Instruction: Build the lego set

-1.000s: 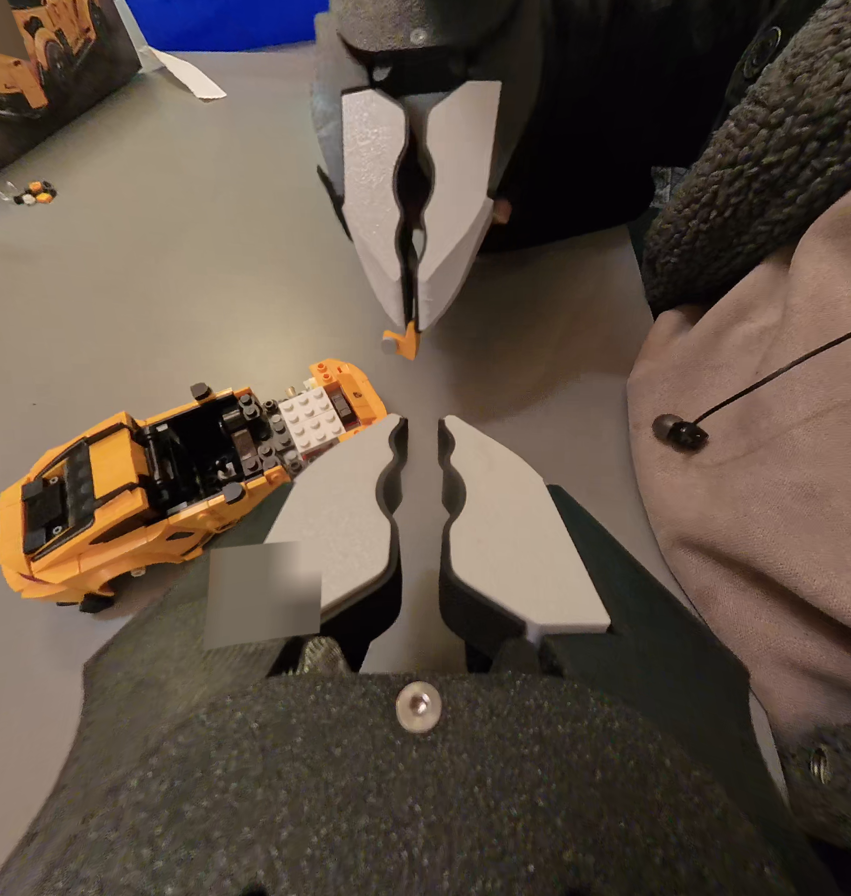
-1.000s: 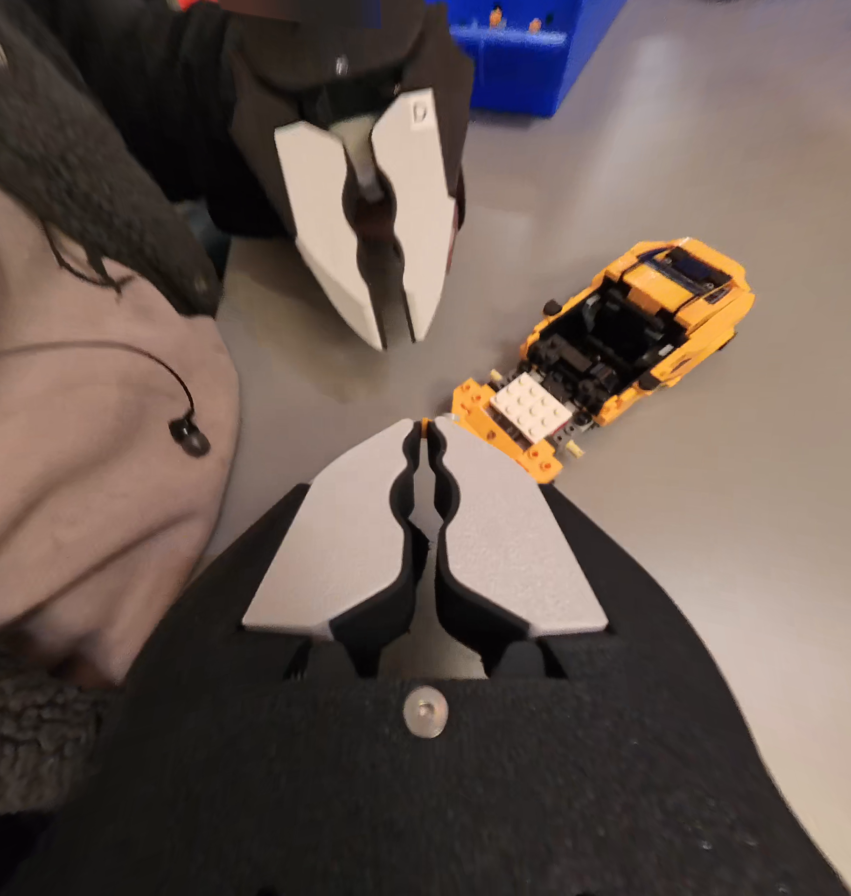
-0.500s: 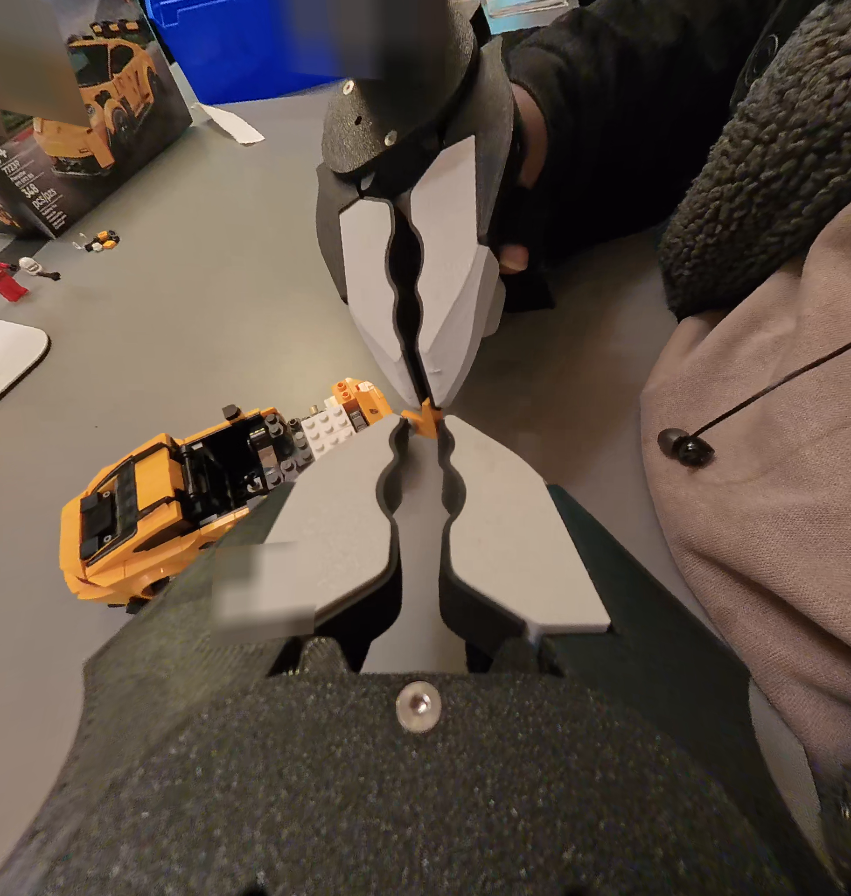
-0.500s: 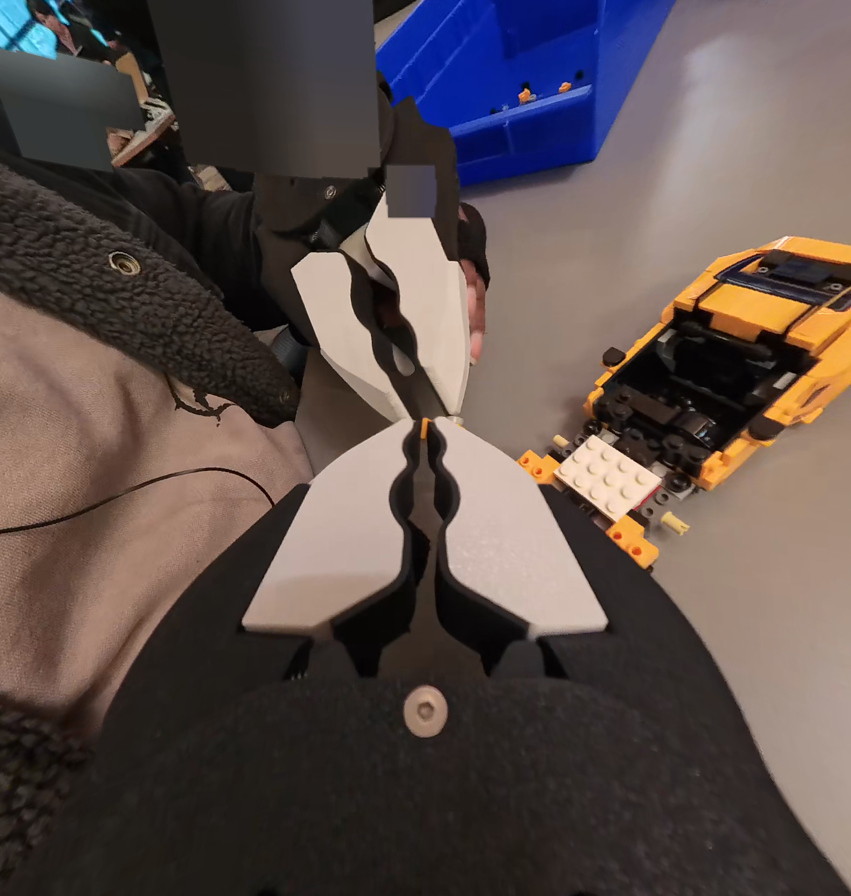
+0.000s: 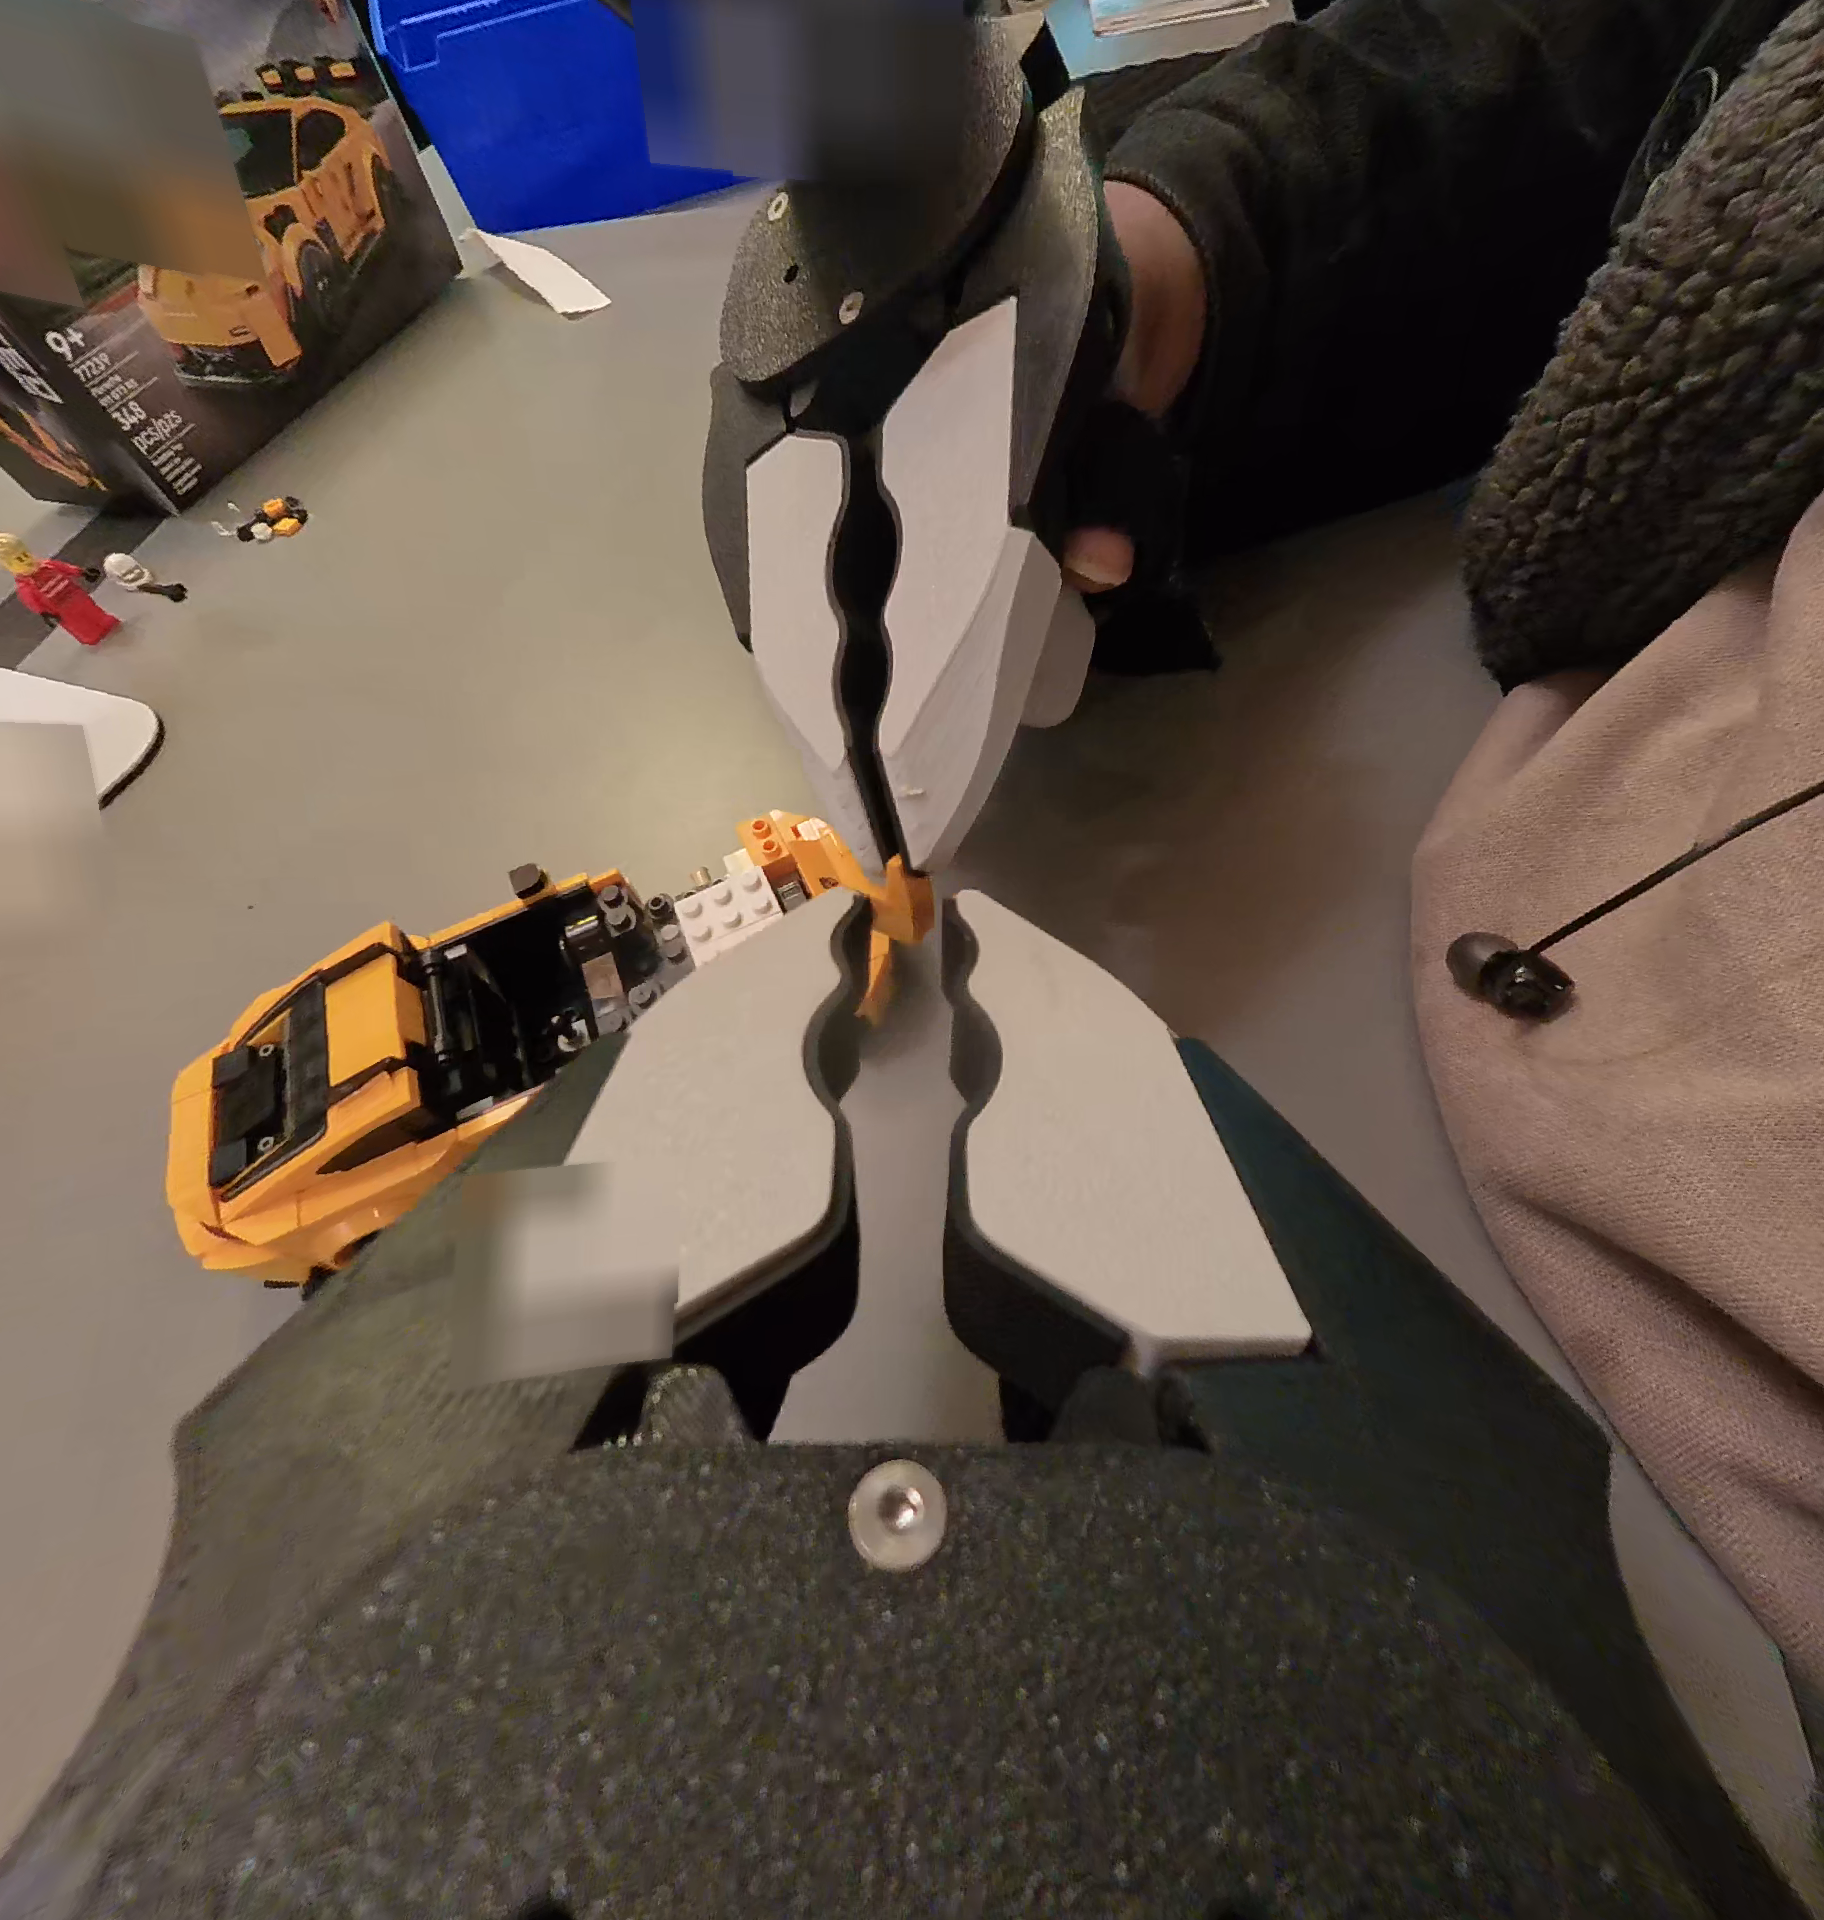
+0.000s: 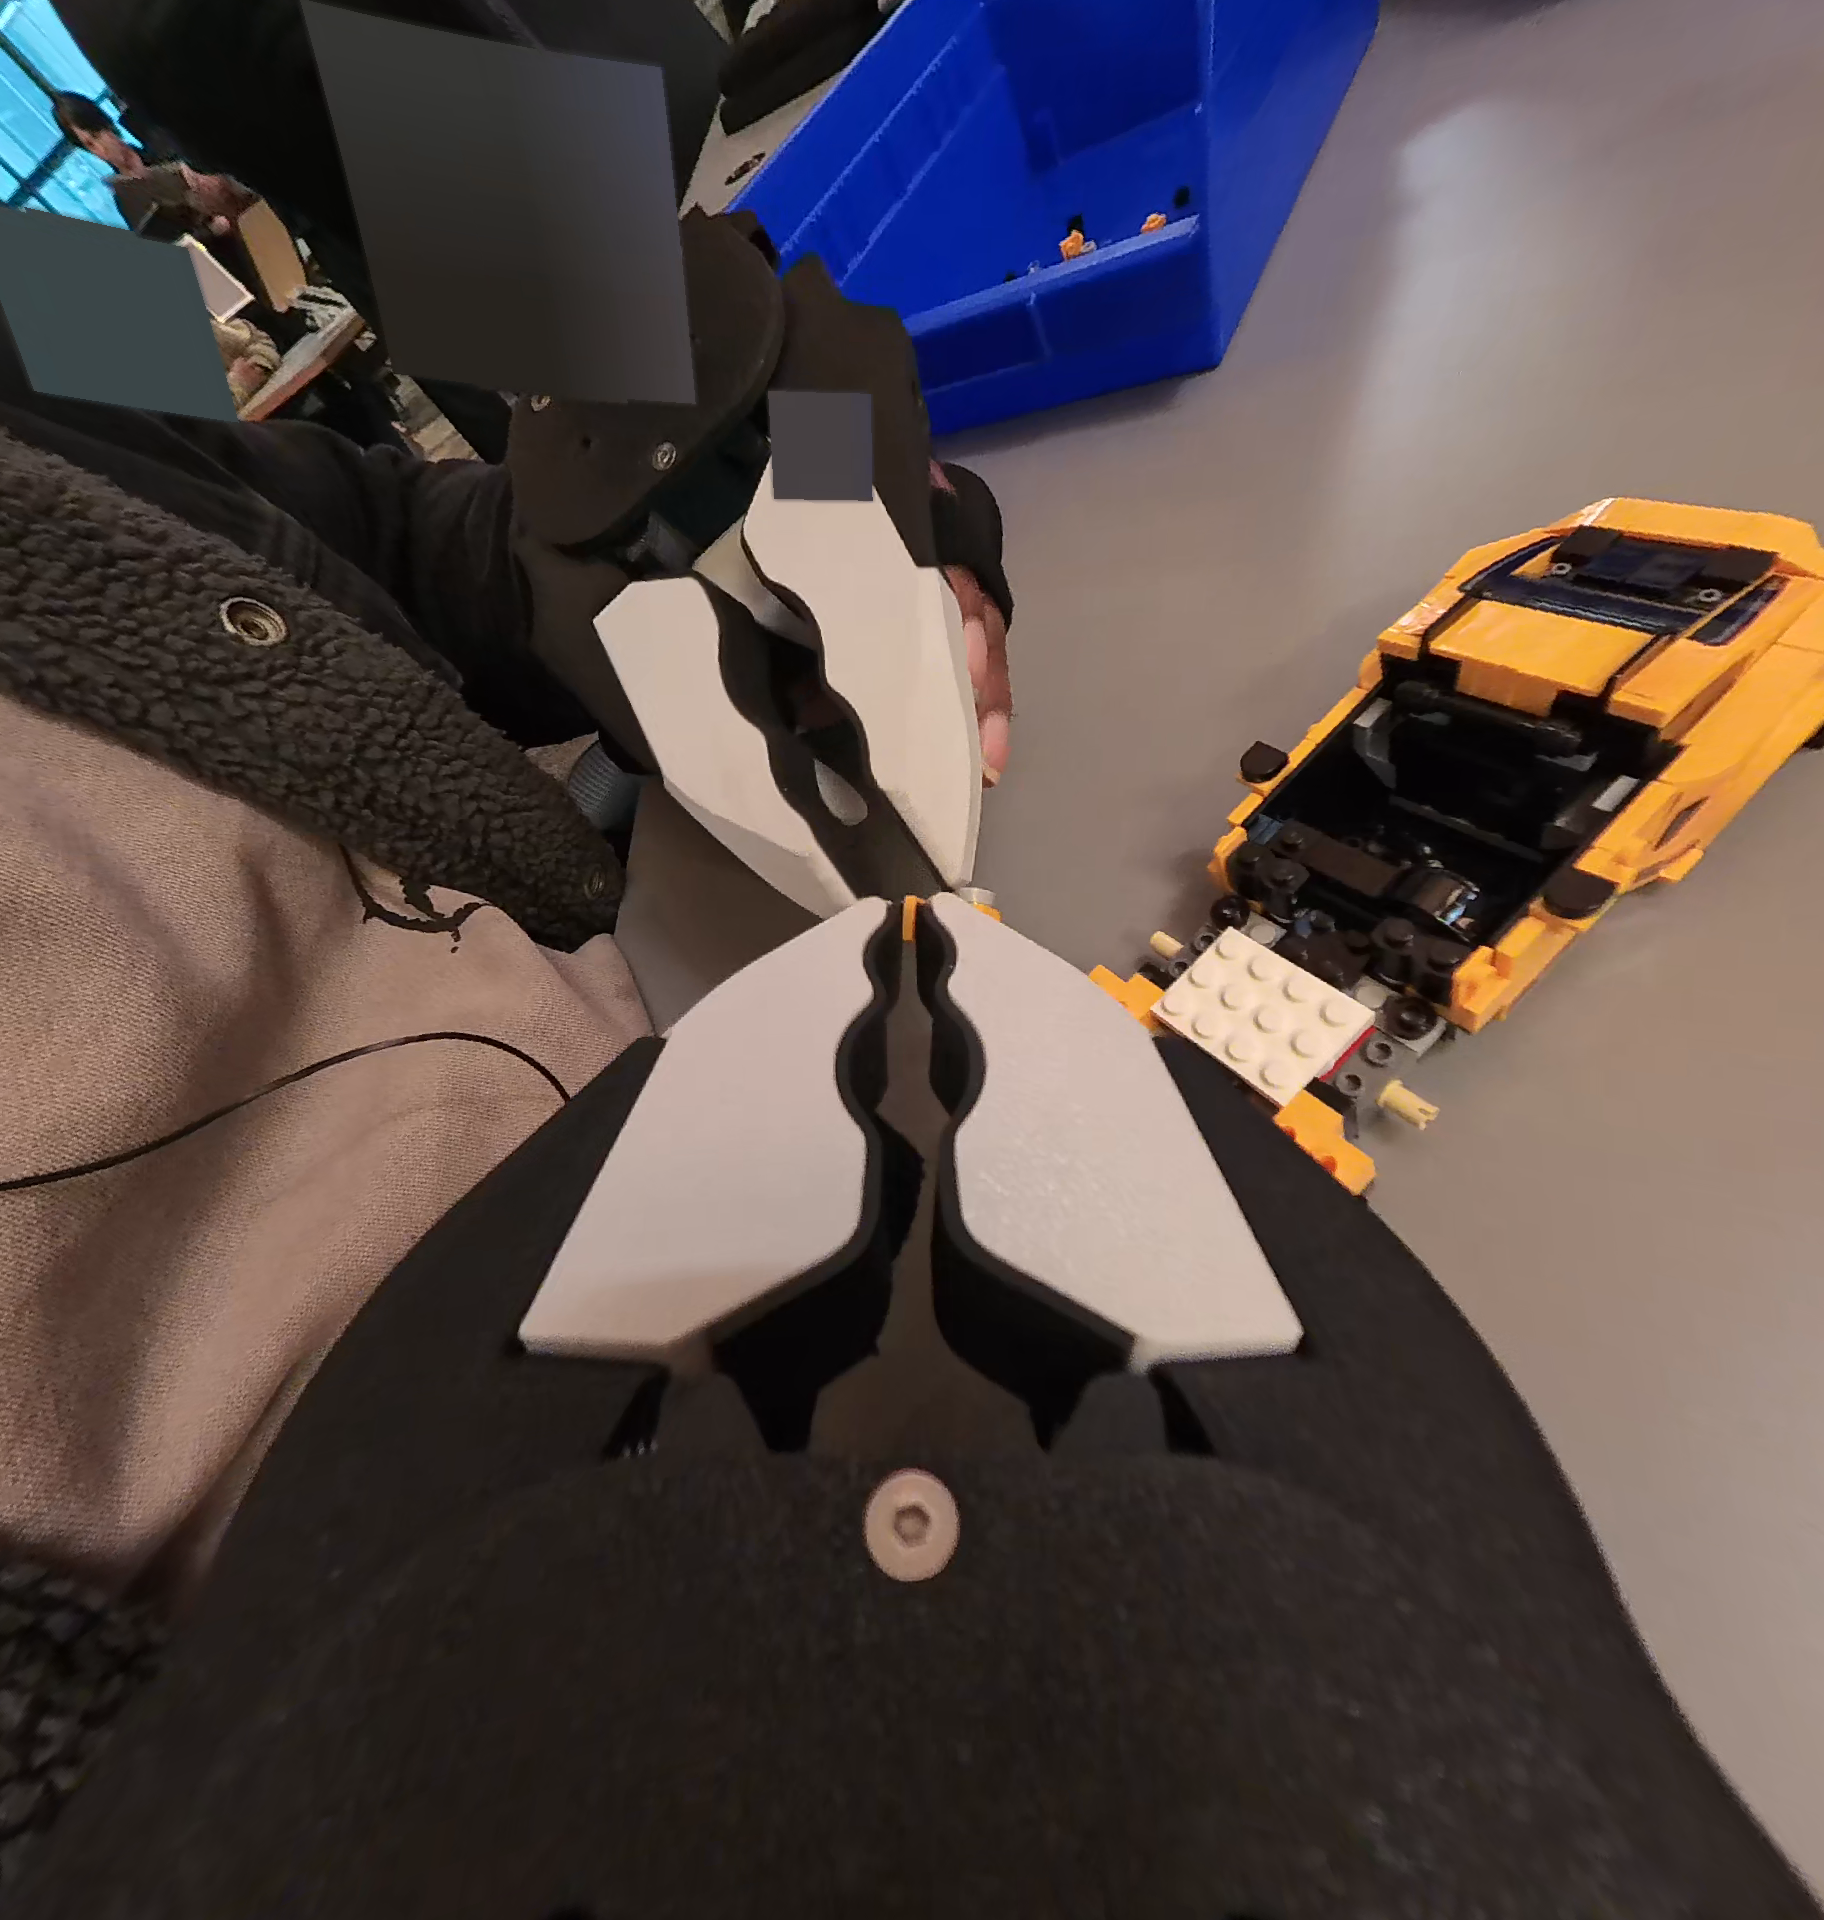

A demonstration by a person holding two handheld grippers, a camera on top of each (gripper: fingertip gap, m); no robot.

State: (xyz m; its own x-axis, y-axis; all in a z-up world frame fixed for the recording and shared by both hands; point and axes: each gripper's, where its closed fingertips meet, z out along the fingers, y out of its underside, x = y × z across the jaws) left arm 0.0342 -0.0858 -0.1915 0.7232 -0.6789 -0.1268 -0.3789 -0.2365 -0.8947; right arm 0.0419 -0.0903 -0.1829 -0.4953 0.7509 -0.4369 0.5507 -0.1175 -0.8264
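right gripper point(image 6: 916, 914): tips down, clamped on a small orange piece point(image 5: 903, 914) just off the car's white-plate end
left gripper point(image 5: 900, 914): tip-to-tip with it, fingers parted around the piece
count: one orange lego car point(image 6: 1531, 831), two minifigures point(image 5: 56, 597)
car: flat on the grey table point(image 6: 1510, 1455), long axis running from the grippers toward the set box point(image 5: 191, 312)

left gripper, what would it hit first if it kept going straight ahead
Probably the small orange piece at its tips, pinched by the right gripper tip to tip with the left gripper; depth is hard to judge.
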